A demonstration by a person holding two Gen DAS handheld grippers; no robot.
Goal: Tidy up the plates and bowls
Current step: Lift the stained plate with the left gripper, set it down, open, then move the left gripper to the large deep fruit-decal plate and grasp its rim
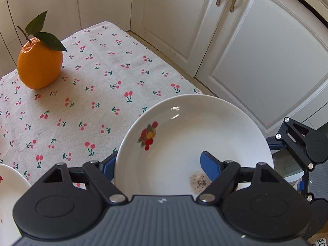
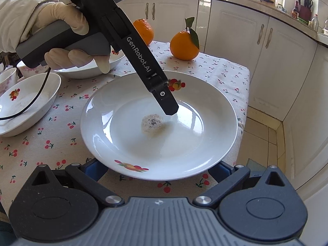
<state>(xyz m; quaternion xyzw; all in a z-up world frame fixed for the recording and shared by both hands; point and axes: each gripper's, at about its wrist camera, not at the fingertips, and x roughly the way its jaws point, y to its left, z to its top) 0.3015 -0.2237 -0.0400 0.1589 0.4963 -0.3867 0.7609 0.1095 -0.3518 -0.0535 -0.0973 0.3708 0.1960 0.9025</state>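
Along the left wrist view, we see the left gripper (image 1: 160, 162) clenched on the near wall of a white plate (image 1: 194, 127): one blue finger (image 1: 211, 167) lies on the plate's inner face beside a speckled smear (image 1: 199, 181), and the other finger is half hidden behind the rim. The plate, printed with a fruit motif, hangs over the edge of the cherry-print tablecloth (image 1: 92, 71) on the side towards the cream cupboard doors (image 1: 256, 51). An orange (image 1: 39, 65) with two leaves stands well apart at the far left, and the rim of a white bowl (image 1: 10, 180) shows at the lower left corner. From the right wrist view, we see the same plate at the table's right end, the smear at its middle, and a gloved hand (image 2: 67, 41) that holds the left gripper's handle, one dark finger tip set down inside the plate. The right gripper (image 2: 158, 169) has its jaws spread wide, both blue fingers tucked beneath the plate's near rim; we cannot tell whether they press on it. Two bowls (image 2: 26, 106) sit to the left, and a second orange (image 2: 144, 30) stands behind the left gripper.
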